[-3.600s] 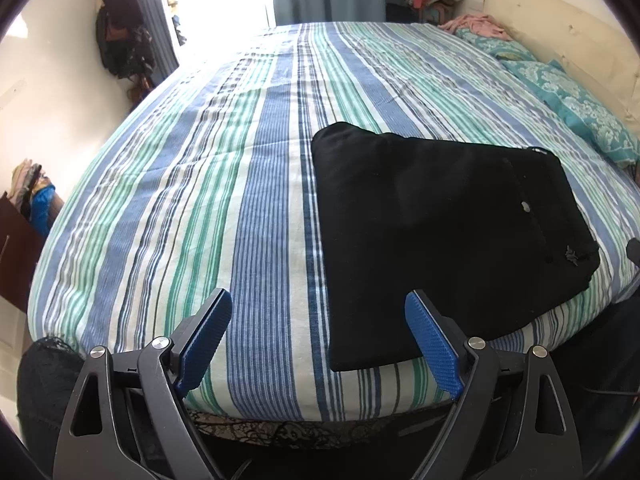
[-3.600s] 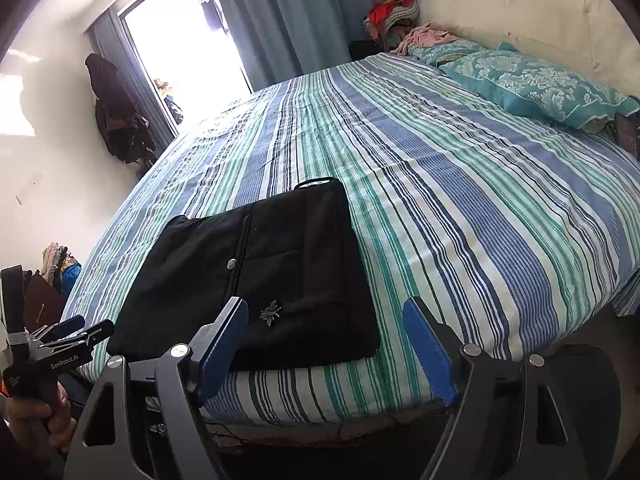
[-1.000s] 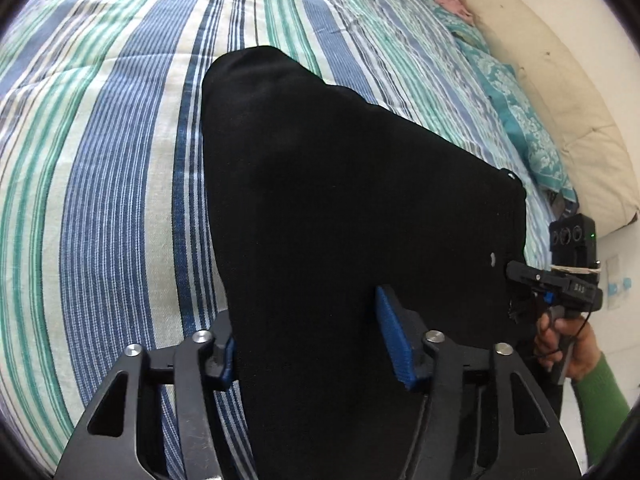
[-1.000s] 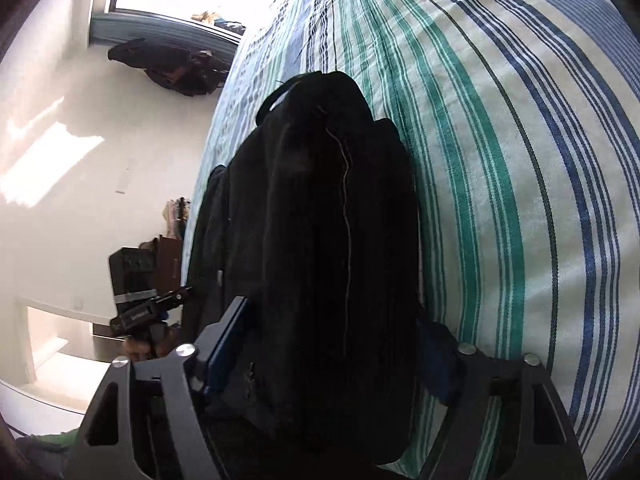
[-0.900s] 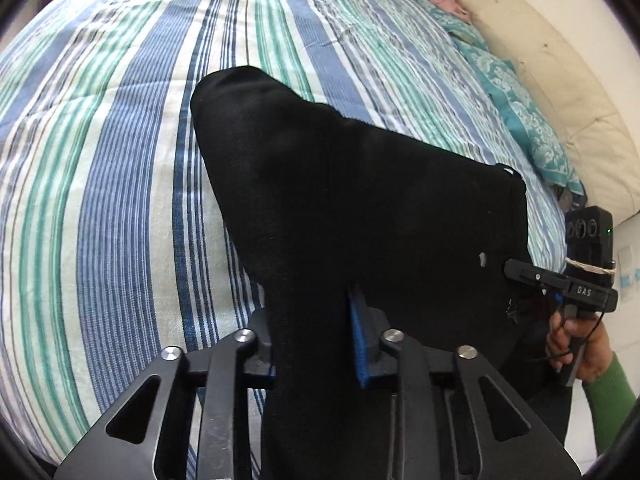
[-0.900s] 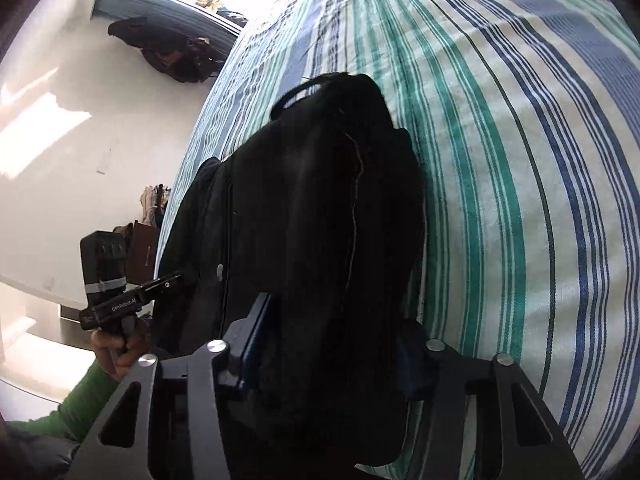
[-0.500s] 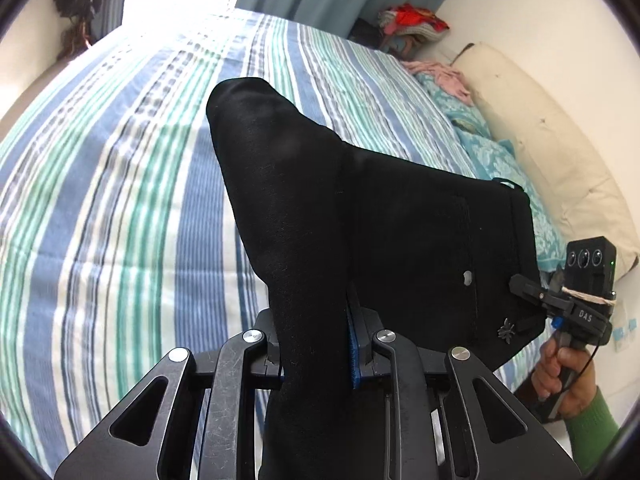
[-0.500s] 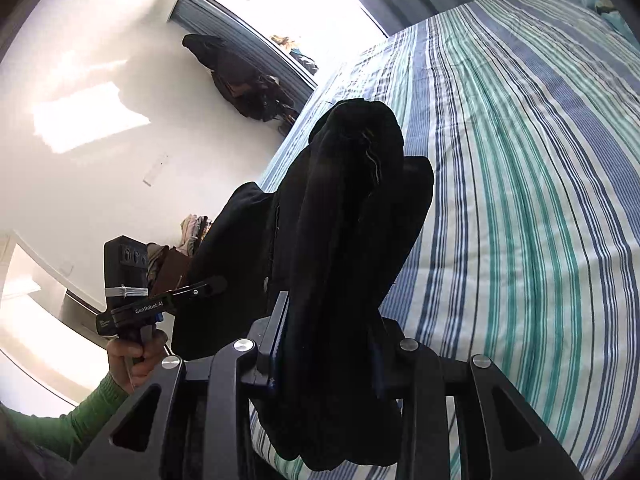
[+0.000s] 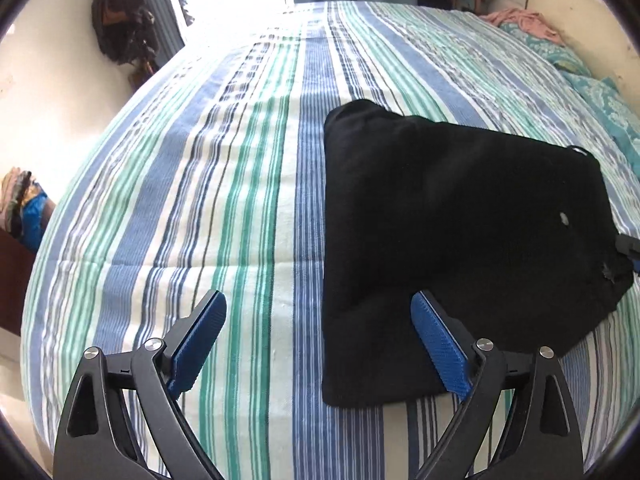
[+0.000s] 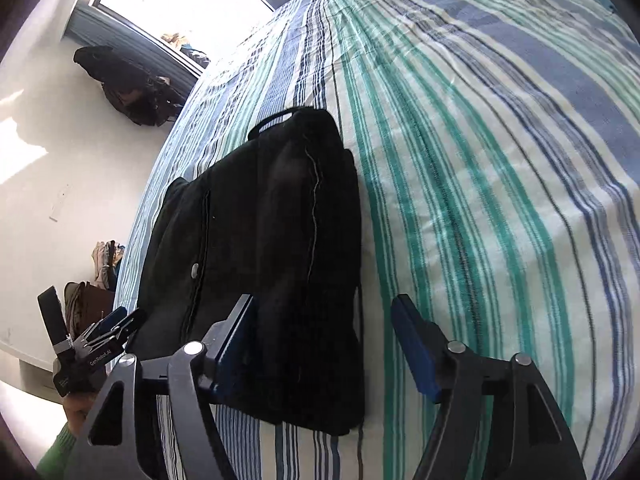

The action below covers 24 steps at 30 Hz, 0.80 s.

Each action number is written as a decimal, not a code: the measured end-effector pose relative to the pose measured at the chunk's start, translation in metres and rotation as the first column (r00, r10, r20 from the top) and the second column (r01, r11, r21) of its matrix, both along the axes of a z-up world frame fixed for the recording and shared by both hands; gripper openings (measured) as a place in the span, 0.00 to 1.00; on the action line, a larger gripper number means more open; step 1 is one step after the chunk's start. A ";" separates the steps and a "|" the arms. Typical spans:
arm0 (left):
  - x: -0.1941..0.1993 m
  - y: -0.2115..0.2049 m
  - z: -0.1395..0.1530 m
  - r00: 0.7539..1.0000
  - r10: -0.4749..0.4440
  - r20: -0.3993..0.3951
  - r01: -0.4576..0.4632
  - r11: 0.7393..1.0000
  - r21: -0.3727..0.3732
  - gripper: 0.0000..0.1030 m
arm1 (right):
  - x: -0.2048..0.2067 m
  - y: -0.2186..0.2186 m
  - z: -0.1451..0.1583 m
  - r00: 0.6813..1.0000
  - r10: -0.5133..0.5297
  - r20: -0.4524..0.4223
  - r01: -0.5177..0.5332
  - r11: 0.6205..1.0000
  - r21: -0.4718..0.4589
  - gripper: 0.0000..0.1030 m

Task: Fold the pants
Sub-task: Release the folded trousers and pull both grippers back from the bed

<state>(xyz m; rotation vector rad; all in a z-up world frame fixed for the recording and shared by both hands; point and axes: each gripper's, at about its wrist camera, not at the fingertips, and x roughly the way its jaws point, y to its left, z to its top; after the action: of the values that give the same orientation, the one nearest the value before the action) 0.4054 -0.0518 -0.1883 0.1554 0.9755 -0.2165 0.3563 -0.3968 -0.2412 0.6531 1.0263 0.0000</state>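
Note:
The black pants lie folded into a flat rectangle on the striped bed, near its front edge. My left gripper is open and empty, just above the bed at the pants' near left corner. In the right wrist view the pants lie flat with a belt loop at the far end. My right gripper is open, its jaws either side of the pants' near right edge, not closed on it. The left gripper also shows in the right wrist view.
A teal patterned pillow and pink clothes lie at the bed's far right by the headboard. Dark clothes hang on the left wall. A window and curtains stand beyond the bed. A pile of clothes sits at the left.
Both grippers held the pants lifted off the bed half a second ago. The pants now lie flat on the bed and both grippers have opened and let go.

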 end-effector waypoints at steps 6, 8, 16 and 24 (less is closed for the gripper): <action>-0.063 0.007 0.008 0.998 -0.035 0.046 0.035 0.999 0.008 0.92 | -0.068 0.006 0.060 0.994 -0.029 0.103 0.051 0.975 -0.218 0.87; -0.083 0.010 0.007 0.999 -0.028 0.027 0.029 0.999 -0.028 0.92 | -0.094 0.015 0.067 0.992 -0.036 0.118 0.065 0.966 -0.252 0.94; -0.145 0.002 -0.009 0.999 0.026 -0.018 -0.028 0.995 -0.101 0.92 | -0.183 0.072 0.051 0.986 -0.111 0.122 0.136 0.966 -0.219 0.95; -0.149 -0.007 -0.044 0.996 0.089 -0.027 -0.089 0.996 -0.004 0.95 | -0.190 0.131 0.022 0.995 -0.100 0.021 0.097 0.851 -0.517 1.00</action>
<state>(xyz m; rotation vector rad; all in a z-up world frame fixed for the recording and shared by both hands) 0.2564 -0.0586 -0.2321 0.1046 1.0061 -0.1397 0.1659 -0.2656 -0.2192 0.2083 0.9425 -0.3607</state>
